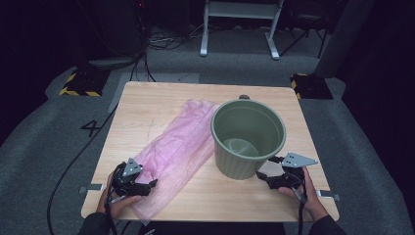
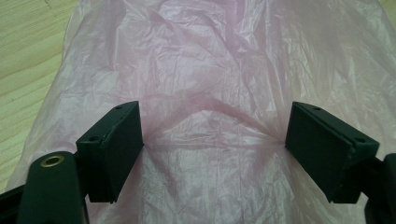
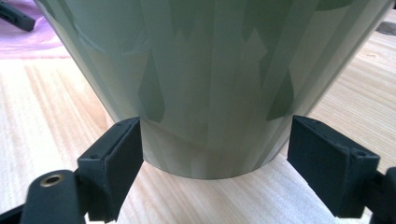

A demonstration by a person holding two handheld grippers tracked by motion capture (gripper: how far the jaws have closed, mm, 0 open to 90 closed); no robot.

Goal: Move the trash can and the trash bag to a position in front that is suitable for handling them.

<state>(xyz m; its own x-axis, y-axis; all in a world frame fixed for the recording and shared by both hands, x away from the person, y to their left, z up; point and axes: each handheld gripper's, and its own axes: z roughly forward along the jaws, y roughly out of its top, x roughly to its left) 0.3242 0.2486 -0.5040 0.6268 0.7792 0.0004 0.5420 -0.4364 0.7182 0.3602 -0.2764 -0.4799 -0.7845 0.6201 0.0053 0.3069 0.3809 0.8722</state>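
A crinkled pink plastic bag (image 1: pixel 176 147) lies flat on the wooden table (image 1: pixel 147 105), running from the middle toward the near left corner. My left gripper (image 1: pixel 147 180) is at its near end, open, with both jaws set down on the pink film (image 2: pixel 212 70) and a low fold of it between them. An upright, empty green bin (image 1: pixel 248 137) stands right of the bag. My right gripper (image 1: pixel 266 169) is open at the bin's near right side, its jaws either side of the bin's base (image 3: pixel 210 93). Its left jaw is close against the wall.
A white sheet (image 3: pixel 289 191) lies on the table under the bin's base near my right jaw. The table's front edge is just behind both hands. Beyond the table are grey floor, cables, two hazard-striped blocks (image 1: pixel 80 83) and a white frame (image 1: pixel 240 24).
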